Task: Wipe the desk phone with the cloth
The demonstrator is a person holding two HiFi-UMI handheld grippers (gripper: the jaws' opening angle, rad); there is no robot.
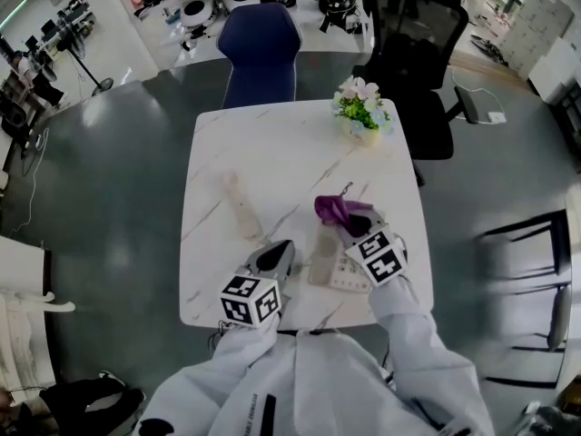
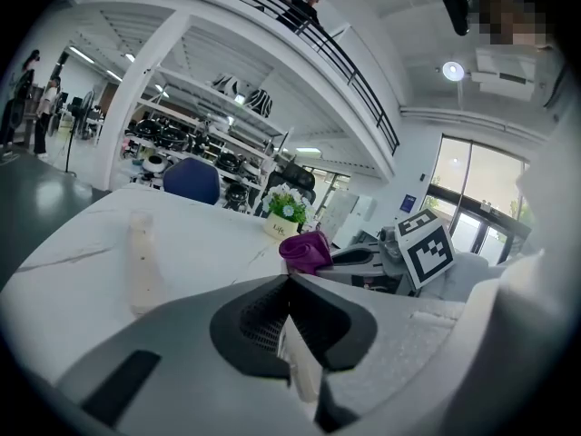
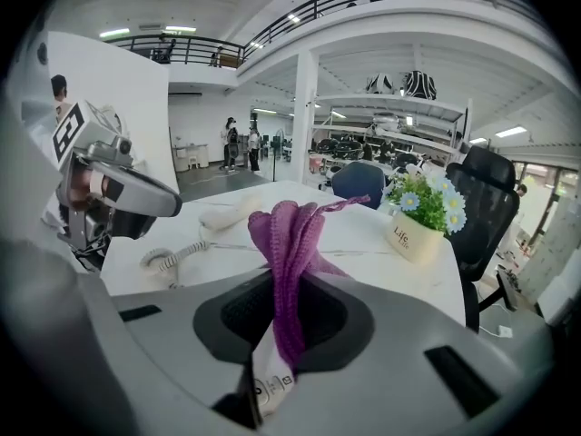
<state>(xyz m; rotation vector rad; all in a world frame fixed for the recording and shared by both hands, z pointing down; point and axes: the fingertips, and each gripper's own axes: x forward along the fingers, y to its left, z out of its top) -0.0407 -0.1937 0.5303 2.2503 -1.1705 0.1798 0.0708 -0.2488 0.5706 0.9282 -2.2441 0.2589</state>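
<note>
R gripper (image 3: 292, 284) jaws pinch purple cloth (image 3: 286, 225) just by phone (image 1: 345, 271) on tabletop (image 1: 272, 148). L gripper (image 2: 290, 278) jaws pressed together, empty, near phone.

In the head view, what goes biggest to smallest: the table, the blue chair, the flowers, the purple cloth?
1. The table looks biggest by far.
2. The blue chair comes next.
3. The flowers and the cloth look about the same size, so I won't rank them.
</note>
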